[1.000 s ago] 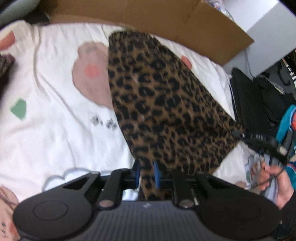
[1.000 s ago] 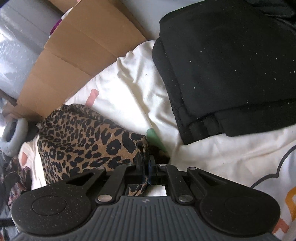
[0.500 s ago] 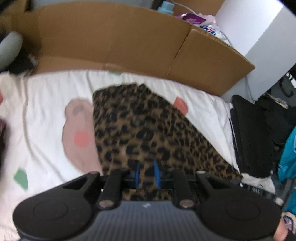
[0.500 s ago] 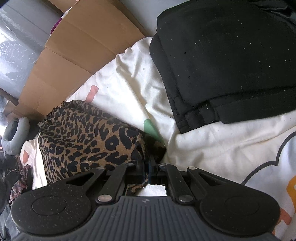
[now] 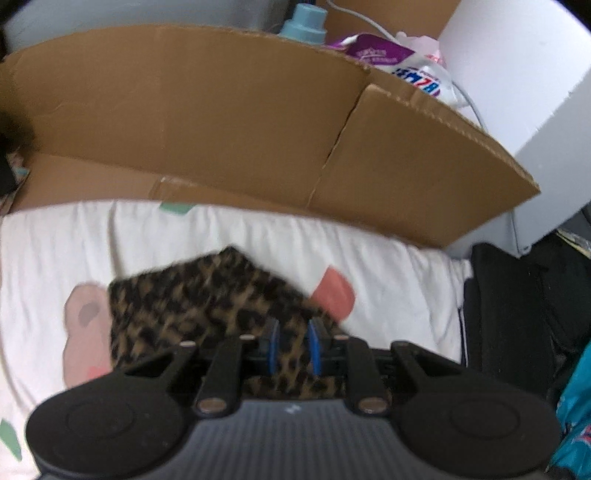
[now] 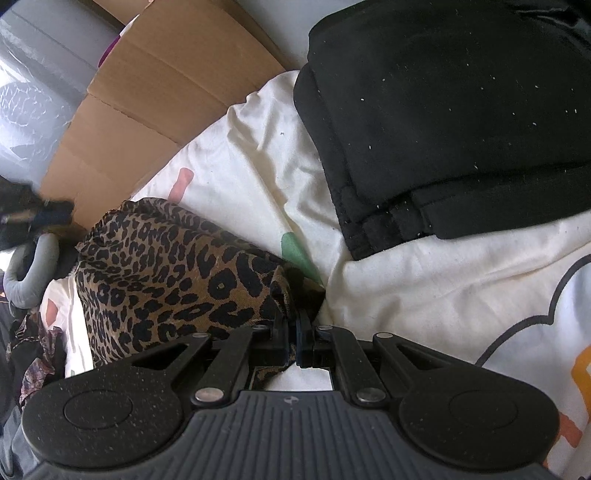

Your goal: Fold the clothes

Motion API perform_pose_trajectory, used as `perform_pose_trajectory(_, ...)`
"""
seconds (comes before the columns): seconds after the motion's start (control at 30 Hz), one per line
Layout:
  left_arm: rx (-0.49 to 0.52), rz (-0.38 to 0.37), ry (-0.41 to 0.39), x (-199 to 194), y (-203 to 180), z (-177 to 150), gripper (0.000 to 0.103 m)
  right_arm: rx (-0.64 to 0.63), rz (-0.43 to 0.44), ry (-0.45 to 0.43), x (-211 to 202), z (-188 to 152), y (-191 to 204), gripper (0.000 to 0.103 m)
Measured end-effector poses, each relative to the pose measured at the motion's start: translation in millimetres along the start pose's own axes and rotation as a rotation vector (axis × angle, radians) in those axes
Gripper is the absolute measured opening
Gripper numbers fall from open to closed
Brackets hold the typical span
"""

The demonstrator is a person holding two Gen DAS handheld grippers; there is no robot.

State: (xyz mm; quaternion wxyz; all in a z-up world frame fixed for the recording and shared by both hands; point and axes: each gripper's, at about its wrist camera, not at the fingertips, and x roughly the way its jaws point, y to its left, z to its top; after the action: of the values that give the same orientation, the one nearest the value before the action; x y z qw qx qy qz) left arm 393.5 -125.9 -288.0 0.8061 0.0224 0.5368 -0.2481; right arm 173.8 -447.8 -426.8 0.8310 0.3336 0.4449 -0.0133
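Two tongs: both are clamped on the leopard-print garment (image 5: 207,306), which is lain on the white printed bedsheet (image 5: 55,258) in front of the cardboard box (image 5: 221,122).
Left tongs (image 5: 291,345): narrow gap, leopard cloth is pinched between the blue pads.
Right tongs (image 6: 293,332): pressed together on a bunched corner of the garment (image 6: 155,273), on the side away from the box.
Risk: thin corner could be slipped out of the right tongs if the cloth is pulled taut; fold would be skewed.
Risk 2: bedsheet could be caught with the cloth, since it is wrinkled just beside the right tongs.
Around: folded black clothes (image 6: 443,122) just beside the garment, near the box end; fold-over room is limited there.
Behind box: bottle (image 5: 304,20) and packet (image 5: 391,59), out of the way.
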Motion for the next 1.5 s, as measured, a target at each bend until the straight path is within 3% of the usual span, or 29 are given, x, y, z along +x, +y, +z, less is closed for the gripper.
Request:
perform_pose_trajectory(0.2, 0.046, 0.085, 0.059, 32.9, -13.8, 18.1, 0.018, -0.001, 0.006, 0.007, 1.1, -0.2, -2.4, 0.002)
perform_pose_trajectory(0.47, -0.055, 0.122, 0.109, 60.8, -5.1, 29.5, 0.023, -0.005, 0.013, 0.019, 1.8, 1.5, -3.3, 0.003)
perform_pose_trajectory(0.63, -0.089, 0.142, 0.159, 77.4, 1.6, 25.5, 0.040, 0.001, 0.019, 0.024, 3.3, 2.3, -6.7, 0.007)
perform_pose_trajectory(1.0, -0.250, 0.137, 0.188, 109.4, 26.4, 12.2, 0.040, -0.010, 0.018, 0.031, 5.0, 4.0, -6.9, 0.007)
perform_pose_trajectory(1.07, -0.264, 0.142, 0.185, 111.3, 27.4, 9.5, 0.037, -0.014, 0.017, 0.032, 5.1, 4.4, -6.4, 0.007)
perform_pose_trajectory(1.17, -0.255, 0.165, 0.197, 116.8, 28.8, 6.8, 0.024, -0.018, 0.017, 0.032, 5.2, 4.7, -6.1, 0.007)
perform_pose_trajectory(1.3, -0.294, 0.167, 0.213, 119.3, 34.7, 8.9, 0.019, -0.024, 0.014, 0.030, 5.7, 4.6, -5.6, 0.007)
perform_pose_trajectory(1.4, -0.317, 0.160, 0.204, 111.8, 34.8, 9.6, 0.008, -0.024, 0.014, 0.029, 6.3, 4.5, -5.5, 0.007)
perform_pose_trajectory(1.5, -0.329, 0.145, 0.183, 95.4, 32.6, 11.5, 0.004, -0.020, 0.017, 0.027, 6.5, 4.0, -6.7, 0.007)
